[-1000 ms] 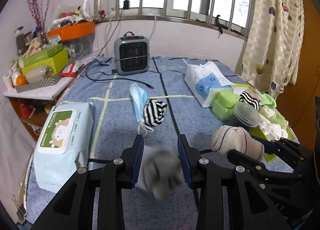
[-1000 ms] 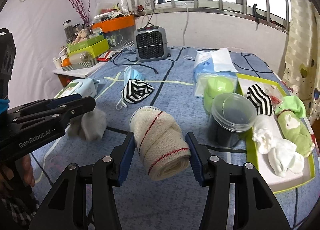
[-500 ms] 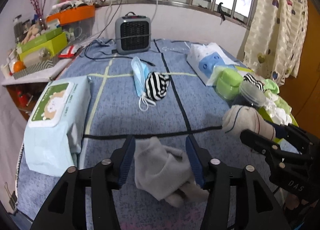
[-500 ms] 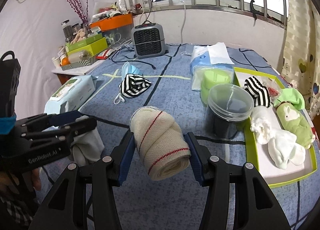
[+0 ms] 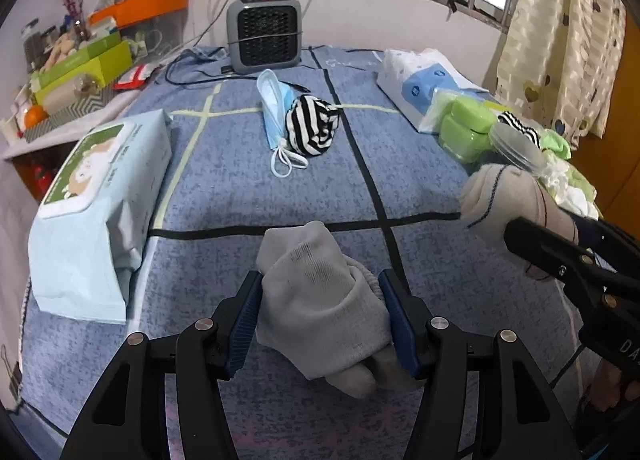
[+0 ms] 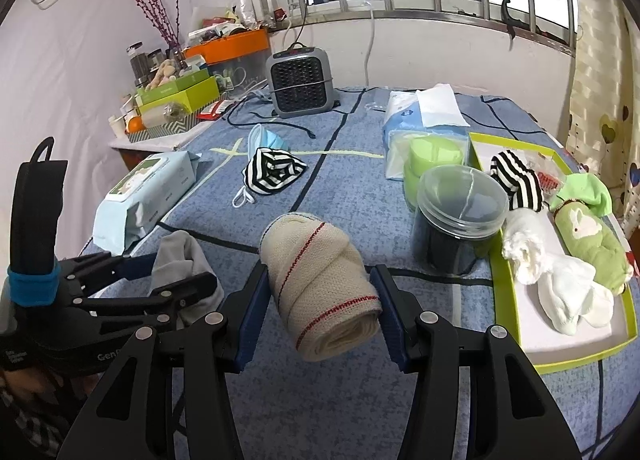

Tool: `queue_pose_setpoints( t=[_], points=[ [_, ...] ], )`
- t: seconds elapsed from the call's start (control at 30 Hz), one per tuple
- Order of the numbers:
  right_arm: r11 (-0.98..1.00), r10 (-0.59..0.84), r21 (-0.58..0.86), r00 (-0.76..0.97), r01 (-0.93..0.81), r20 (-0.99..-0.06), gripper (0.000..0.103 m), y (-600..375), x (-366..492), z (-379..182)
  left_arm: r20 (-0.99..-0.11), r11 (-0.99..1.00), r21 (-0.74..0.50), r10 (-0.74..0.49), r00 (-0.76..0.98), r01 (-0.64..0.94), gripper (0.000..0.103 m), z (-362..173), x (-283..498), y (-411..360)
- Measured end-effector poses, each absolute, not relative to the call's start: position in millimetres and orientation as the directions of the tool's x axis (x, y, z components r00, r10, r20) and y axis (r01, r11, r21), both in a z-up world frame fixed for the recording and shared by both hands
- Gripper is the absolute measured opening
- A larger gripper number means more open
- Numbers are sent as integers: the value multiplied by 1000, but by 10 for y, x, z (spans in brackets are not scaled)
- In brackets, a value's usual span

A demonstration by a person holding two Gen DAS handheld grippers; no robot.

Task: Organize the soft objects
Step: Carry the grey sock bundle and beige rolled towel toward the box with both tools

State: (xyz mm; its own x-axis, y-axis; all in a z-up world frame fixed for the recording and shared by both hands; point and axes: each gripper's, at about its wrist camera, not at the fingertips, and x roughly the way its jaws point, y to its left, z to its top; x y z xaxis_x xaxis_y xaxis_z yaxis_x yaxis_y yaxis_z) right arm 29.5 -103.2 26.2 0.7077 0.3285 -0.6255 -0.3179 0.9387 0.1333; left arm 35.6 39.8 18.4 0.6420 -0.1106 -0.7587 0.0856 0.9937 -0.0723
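Note:
My left gripper (image 5: 320, 310) is shut on a grey sock bundle (image 5: 320, 300) and holds it above the blue table cloth; the bundle also shows in the right wrist view (image 6: 184, 260). My right gripper (image 6: 318, 308) is shut on a cream rolled sock with red stitching (image 6: 320, 284), which shows in the left wrist view (image 5: 508, 199) at the right. A black-and-white striped sock (image 5: 312, 125) lies mid-table on a blue face mask (image 5: 272, 99). A green tray (image 6: 520, 360) at the right holds a striped sock (image 6: 516, 179), white socks (image 6: 560, 292) and a green soft toy (image 6: 588, 232).
A wet-wipes pack (image 5: 96, 195) lies at the left. A grey heater (image 5: 264, 33) stands at the back. A tissue pack (image 5: 420, 79), green containers (image 5: 464, 127) and a clear-lidded dark jar (image 6: 460, 219) stand beside the tray. A cluttered shelf (image 5: 80, 67) is far left.
Both grippers have lifted and pulled back a little with their socks. The grey bundle now sits steady and sharp between the left fingers.

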Motion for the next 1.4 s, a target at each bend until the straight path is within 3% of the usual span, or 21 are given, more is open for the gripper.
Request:
queue_pose_setpoints(
  t=[0.07,0.23,0.67,1.4],
  points=[
    [940,327,136,706,-314,-628,52,-1052,288,253,-757,993,-63,-110,644,96,48,193,347,367],
    [939,331,141,716,-314,-615,52,-1097,250,286,-746,992,-54,-114,657,112,38,249,311,316],
    [952,303,141,768,-272,-564,52,-1349,162,508,-675,978,-61,-188,714,199,38,695,258,16],
    [992,110,107,845,-62,-523,52,-2242,159,762,-606,914,-96,-367,706,393,38,1143,475,-903]
  ],
)
